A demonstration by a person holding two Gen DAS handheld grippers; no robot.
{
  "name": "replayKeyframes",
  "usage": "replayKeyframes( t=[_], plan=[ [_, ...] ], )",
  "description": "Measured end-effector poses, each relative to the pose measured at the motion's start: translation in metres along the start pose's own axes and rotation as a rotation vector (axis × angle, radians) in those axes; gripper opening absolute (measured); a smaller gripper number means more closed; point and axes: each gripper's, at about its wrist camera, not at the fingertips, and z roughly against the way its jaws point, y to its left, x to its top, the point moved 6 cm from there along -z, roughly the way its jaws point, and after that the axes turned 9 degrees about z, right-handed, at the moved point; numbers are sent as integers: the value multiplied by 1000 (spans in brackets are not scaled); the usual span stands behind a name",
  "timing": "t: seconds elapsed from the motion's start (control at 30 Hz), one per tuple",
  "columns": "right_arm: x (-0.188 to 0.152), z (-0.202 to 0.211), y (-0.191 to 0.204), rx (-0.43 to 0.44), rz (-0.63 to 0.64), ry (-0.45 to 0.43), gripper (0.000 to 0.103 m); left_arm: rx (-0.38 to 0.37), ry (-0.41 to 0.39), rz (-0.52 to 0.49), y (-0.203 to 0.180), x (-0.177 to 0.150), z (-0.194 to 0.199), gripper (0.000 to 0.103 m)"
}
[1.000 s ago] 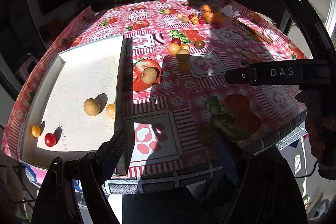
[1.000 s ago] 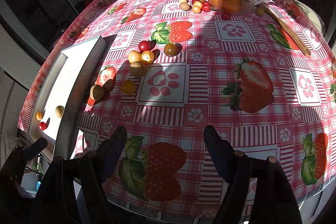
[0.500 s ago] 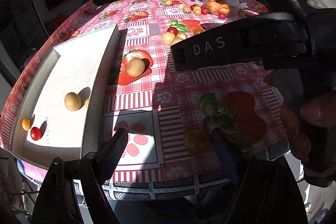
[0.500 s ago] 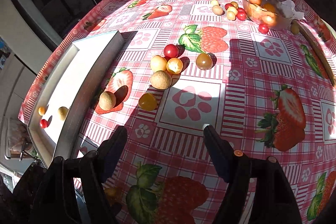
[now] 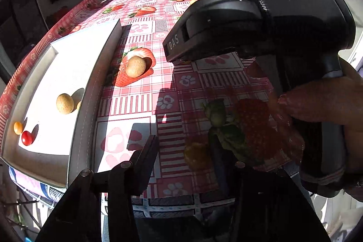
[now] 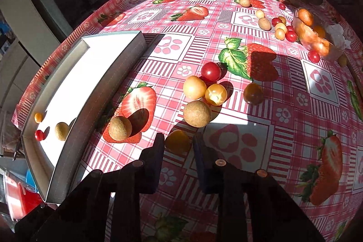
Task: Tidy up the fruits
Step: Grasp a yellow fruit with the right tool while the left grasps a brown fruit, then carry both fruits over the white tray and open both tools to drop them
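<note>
Meanwhile the right gripper [image 6: 178,142] clasped one yellow tomato [image 6: 177,141]; the tray [image 6: 74,128] held four fruits (left gripper [image 5: 186,151] gaped)

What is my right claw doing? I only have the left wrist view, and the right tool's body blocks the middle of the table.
Observer: The right claw has a finger on either side of a yellow-orange tomato lying on the tablecloth. I cannot tell whether the fingers touch it.
Operator: Any loose fruit behind it?
Observer: Yes, a cluster just beyond: a tan round fruit, a pale yellow fruit, a yellow tomato, a red tomato and a dark tomato.
Operator: And farther back?
Observer: A clear bowl holding orange fruit sits at the far right, with more small fruits beside it.
</note>
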Motion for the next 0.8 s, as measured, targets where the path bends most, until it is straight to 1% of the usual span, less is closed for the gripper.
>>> replayKeyframes(
  t=[0.03, 0.07, 0.13, 0.3, 0.47, 0.6, 0.8],
  plan=[
    [0, 1, -1, 3, -7, -3, 24, -8, -2, -8, -2, 0, 1, 28],
    [-1, 1, -3, 7, -15, -5, 24, -12, -4, -16, -3, -1, 1, 24],
    [-3, 3, -5, 14, -30, -6, 24, -24, -6, -19, -3, -2, 2, 24],
    [-11, 15, -14, 27, -69, -18, 24, -73, 9, 13, 3, -5, 7, 24],
    [-20, 31, -24, 47, -115, -31, 24, -94, 17, 38, 10, -2, 11, 24],
    [-28, 41, -26, 60, -141, -33, 24, -108, 4, 57, 19, 6, 16, 24],
    [-36, 50, -23, 63, -153, -29, 24, -110, -37, 72, 32, 17, 29, 24]
  ],
)
